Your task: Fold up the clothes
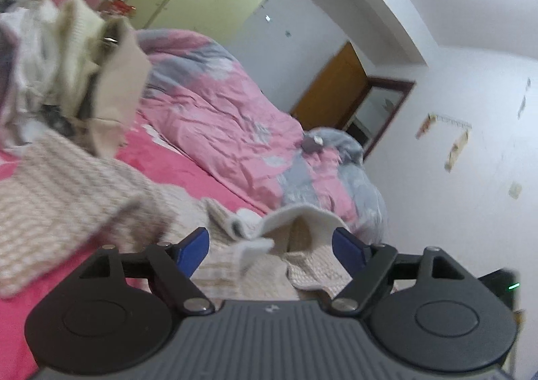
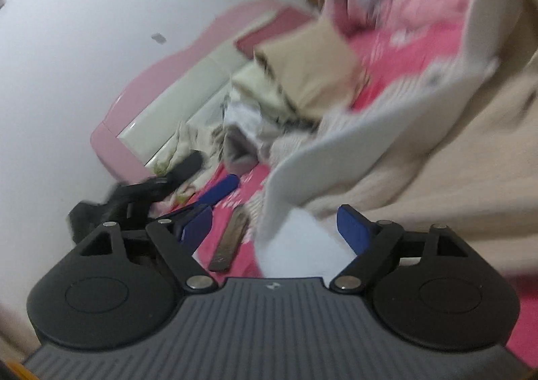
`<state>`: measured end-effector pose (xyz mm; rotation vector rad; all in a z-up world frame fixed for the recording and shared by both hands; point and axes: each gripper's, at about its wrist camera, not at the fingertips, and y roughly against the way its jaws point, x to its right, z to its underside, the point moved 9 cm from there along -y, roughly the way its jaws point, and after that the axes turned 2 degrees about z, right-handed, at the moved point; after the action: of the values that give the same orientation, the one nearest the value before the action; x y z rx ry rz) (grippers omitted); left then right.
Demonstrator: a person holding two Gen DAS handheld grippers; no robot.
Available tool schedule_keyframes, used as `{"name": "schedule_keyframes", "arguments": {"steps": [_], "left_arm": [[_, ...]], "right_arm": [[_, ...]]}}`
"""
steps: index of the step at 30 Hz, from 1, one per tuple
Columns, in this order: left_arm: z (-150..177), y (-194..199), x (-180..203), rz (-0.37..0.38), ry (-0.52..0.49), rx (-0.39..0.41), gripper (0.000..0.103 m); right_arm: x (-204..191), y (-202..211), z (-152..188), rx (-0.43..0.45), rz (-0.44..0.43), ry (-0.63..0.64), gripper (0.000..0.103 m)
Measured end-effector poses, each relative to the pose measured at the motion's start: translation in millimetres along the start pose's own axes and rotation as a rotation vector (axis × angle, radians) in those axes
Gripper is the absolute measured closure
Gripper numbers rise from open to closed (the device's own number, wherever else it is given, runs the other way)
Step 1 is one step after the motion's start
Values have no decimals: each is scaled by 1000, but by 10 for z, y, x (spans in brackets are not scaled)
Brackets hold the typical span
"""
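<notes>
Left wrist view: left gripper (image 1: 270,247) low over a beige knit sweater (image 1: 67,198) spread on the pink bed sheet (image 1: 188,171). Blue fingers (image 1: 193,250) wide apart, nothing clamped between them. Just ahead, between the tips, the sweater's cream collar (image 1: 296,215), rumpled and standing up from the knit. Near edge of the sweater blurred at the left, lifted off the sheet. Beyond it a heap of unfolded clothes (image 1: 77,70) at the upper left, touching the sweater's far end. Bunched along the far side of the bed, a pink and grey quilt (image 1: 228,117). Bare sheet between sweater and quilt, a clear strip of room. White wall (image 1: 470,111) and a brown door (image 1: 333,90) at the right.

Right wrist view: much blur. Right gripper (image 2: 275,228) with blue fingers (image 2: 353,232) spread apart, a white cuff (image 2: 296,245) of the sweater (image 2: 437,158) lying between them, not clamped. Sweater sloping up to the right, its pale edge raised. At the left the other gripper (image 2: 188,185), low over the sheet (image 2: 403,53), near the pile of clothes (image 2: 255,117). A dark flat strip (image 2: 230,240) on open sheet beside the cuff. Pink headboard (image 2: 175,77) against the wall behind.
</notes>
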<state>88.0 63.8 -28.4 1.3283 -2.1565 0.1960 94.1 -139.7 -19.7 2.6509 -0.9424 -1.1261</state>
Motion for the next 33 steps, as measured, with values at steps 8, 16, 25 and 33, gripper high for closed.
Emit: {"name": "schedule_keyframes", "arguments": {"steps": [8,16,25,33], "left_arm": [[322,-837,80,-193,-172,-67,24],[369,-1072,-343,-291,-136,-83,27],[268,-1143,-397,-241,-141,-58,27],[273,-1134,-512,-160,-86,-4,27]], "right_arm": [[1023,556,-470,12,711,358,18],[1732,836,-675,-15,929,350,93],[2185,2264,-1654,358,1098,120,98],[3832,2546,-1294,191,1286,-172,95]]}}
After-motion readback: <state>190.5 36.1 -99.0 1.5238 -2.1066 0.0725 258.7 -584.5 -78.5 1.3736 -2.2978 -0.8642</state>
